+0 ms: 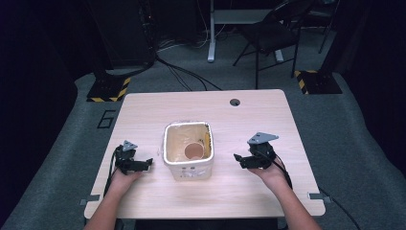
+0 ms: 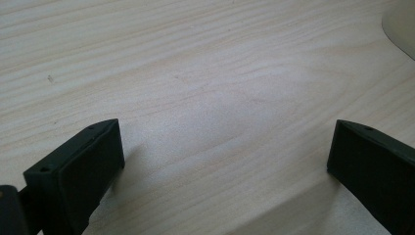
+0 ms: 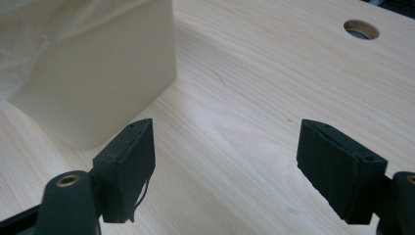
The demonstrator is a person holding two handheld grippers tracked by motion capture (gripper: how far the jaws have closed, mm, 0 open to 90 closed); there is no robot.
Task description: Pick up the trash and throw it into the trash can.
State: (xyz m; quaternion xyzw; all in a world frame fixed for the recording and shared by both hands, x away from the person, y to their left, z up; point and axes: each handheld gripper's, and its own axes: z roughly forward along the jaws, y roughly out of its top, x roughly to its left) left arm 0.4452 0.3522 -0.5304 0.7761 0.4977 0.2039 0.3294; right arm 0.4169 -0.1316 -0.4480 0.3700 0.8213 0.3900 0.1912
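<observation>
A cream-white square bin (image 1: 188,168) lined with a clear plastic bag stands in the middle of the light wooden table (image 1: 249,115). A brown round object (image 1: 194,151) lies at its bottom. My left gripper (image 1: 149,163) rests on the table just left of the bin, open, with bare wood between its jaws (image 2: 225,147). My right gripper (image 1: 235,157) sits to the right of the bin, open and holding nothing (image 3: 225,147). In the right gripper view the bin's wall (image 3: 112,68) stands close at the left.
A round cable hole (image 1: 234,102) sits near the table's far edge, also in the right gripper view as the hole (image 3: 361,29). Beyond the table are a black folding chair (image 1: 273,33), a desk leg (image 1: 211,33) and floor cables (image 1: 186,74).
</observation>
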